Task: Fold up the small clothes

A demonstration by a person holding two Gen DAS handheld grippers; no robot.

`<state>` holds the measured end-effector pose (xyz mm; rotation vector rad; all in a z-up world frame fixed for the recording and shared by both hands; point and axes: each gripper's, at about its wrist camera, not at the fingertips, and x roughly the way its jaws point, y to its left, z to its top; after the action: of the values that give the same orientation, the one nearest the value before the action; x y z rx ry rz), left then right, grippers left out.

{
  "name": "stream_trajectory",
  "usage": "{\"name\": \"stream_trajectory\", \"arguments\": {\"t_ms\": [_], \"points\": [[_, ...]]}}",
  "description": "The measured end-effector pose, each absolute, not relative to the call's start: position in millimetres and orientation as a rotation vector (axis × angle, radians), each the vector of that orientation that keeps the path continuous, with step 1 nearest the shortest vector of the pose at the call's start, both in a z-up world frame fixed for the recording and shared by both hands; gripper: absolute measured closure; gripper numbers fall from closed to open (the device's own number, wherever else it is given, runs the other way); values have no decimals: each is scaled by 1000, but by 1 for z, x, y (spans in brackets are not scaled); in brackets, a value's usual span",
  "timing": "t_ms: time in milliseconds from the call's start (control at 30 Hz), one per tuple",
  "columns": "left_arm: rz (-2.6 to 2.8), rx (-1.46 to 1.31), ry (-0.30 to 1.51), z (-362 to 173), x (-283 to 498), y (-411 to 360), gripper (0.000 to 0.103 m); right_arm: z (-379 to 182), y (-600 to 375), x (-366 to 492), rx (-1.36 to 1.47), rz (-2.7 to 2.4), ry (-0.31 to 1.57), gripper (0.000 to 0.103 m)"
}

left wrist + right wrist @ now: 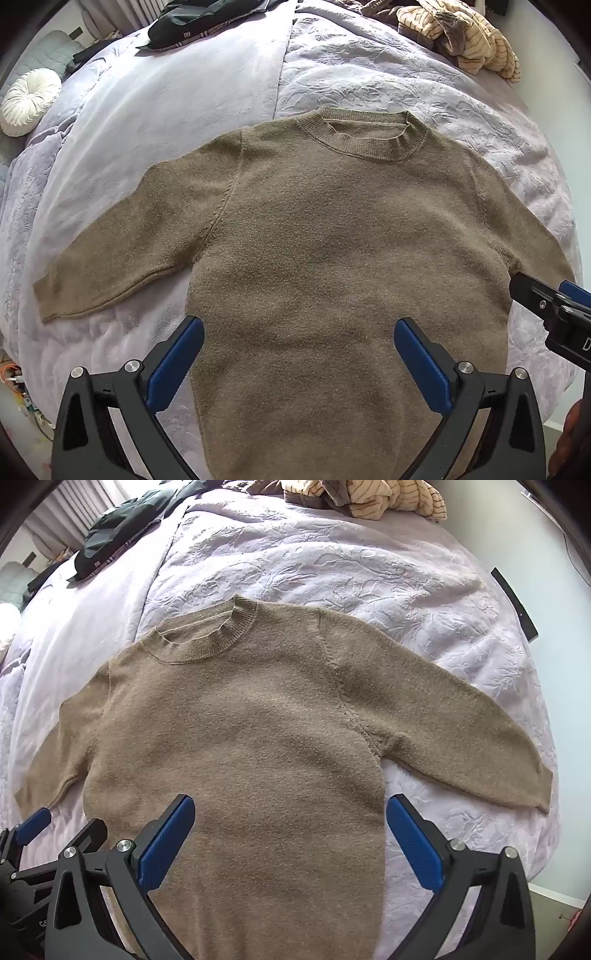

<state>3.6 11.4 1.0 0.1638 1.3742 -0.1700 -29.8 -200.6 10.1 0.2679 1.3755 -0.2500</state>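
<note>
A small brown knit sweater (332, 236) lies flat and face up on a lilac bedspread, collar (365, 136) far from me, both sleeves spread out to the sides. It also shows in the right wrist view (240, 738). My left gripper (299, 328) is open, its blue pads above the sweater's lower body, holding nothing. My right gripper (290, 805) is open above the lower right part of the body, holding nothing. The right gripper also shows at the right edge of the left wrist view (554, 306). The left gripper shows at the lower left of the right wrist view (33, 830).
The lilac bedspread (369, 74) covers the bed. A pile of striped cream and brown clothes (465, 37) lies at the far right. Dark garments (207, 22) lie at the far left. A round white cushion (29, 99) sits beyond the bed's left edge.
</note>
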Motion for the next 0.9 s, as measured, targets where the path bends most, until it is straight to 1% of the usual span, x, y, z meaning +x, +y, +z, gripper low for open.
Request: {"name": "stream_trajectory", "arguments": {"t_ms": [900], "points": [[-152,166,1369,0,3,19,0,11,-197,-29,261,-247,1374,0]]}}
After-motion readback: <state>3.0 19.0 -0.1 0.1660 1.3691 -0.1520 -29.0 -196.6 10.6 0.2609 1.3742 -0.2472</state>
